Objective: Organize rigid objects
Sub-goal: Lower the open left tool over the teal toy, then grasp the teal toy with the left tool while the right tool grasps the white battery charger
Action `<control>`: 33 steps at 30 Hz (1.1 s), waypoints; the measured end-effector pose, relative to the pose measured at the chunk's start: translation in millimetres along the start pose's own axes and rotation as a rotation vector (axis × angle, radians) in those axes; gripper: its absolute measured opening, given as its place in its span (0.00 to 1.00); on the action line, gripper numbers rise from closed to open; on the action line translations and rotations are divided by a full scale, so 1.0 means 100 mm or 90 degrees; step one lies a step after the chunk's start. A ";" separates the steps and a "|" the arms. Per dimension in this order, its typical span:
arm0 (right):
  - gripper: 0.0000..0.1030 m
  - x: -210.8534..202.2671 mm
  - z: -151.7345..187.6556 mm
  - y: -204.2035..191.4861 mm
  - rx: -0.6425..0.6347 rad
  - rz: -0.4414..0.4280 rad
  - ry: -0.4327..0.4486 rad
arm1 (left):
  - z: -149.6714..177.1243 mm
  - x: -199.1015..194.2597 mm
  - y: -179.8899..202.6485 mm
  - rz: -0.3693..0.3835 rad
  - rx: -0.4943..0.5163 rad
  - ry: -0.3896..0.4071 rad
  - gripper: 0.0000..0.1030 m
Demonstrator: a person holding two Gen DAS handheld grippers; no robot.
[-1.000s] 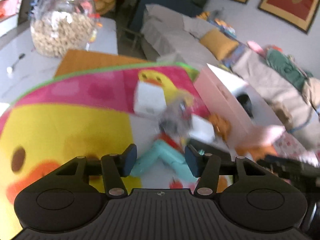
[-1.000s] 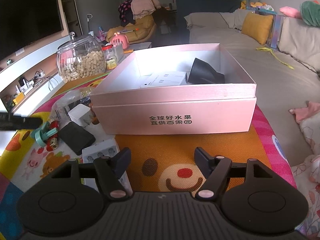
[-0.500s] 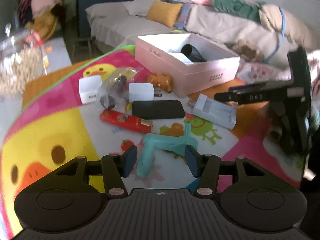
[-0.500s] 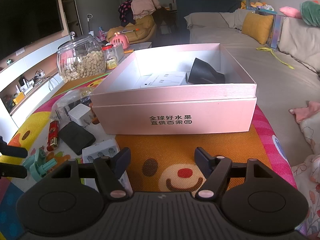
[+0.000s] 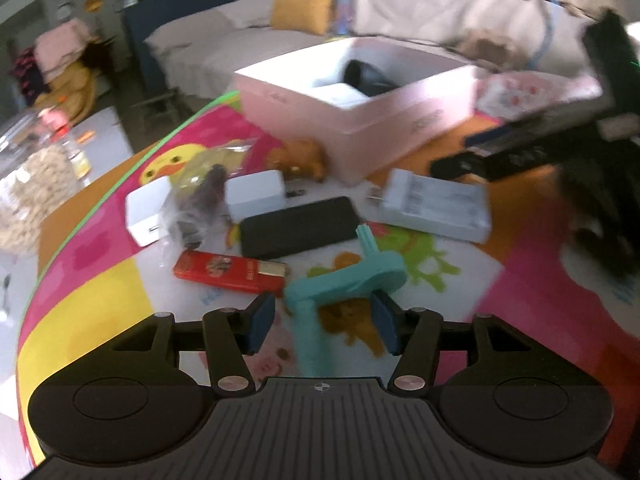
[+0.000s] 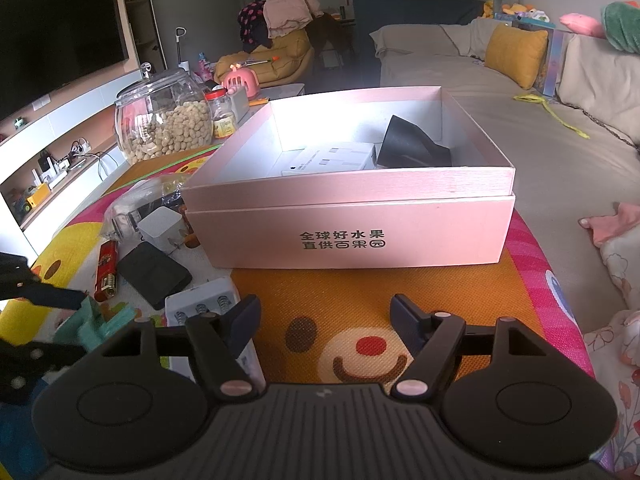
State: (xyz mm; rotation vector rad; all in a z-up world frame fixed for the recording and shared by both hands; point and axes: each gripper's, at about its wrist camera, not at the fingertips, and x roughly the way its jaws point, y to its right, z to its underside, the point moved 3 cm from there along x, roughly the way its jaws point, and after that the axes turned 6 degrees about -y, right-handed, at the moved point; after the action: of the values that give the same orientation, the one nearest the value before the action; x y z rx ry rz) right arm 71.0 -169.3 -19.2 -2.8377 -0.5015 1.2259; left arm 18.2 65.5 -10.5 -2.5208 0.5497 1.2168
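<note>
On pink box (image 6: 400,232), "全球好水果", "直供百果园"

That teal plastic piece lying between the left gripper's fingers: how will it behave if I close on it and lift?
The teal plastic piece looks like moulded rigid plastic, so probably stiff and light. Its shape is irregular, a long arm with a disc and a peg, so it may pivot or swing in the left gripper if pinched off-centre. It lies flat on the play mat, so rolling seems unlikely.
</note>
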 end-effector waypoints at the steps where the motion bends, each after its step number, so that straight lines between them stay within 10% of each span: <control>1: 0.70 0.00 0.00 0.00 0.000 0.000 0.000 | -0.01 0.01 -0.02 0.003 -0.017 0.006 0.56; 17: 0.71 0.00 0.00 0.00 0.000 -0.001 0.000 | -0.02 0.02 0.29 0.152 -0.028 -0.001 0.72; 33: 0.72 0.00 0.01 0.01 0.004 -0.010 0.000 | -0.37 0.26 0.43 0.134 0.075 0.001 0.42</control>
State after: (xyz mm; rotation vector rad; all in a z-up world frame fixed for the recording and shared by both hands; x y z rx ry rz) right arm 71.2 -170.6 -20.0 -2.8231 -0.5185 1.2225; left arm 38.3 6.8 -12.9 -2.4139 0.8783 1.2136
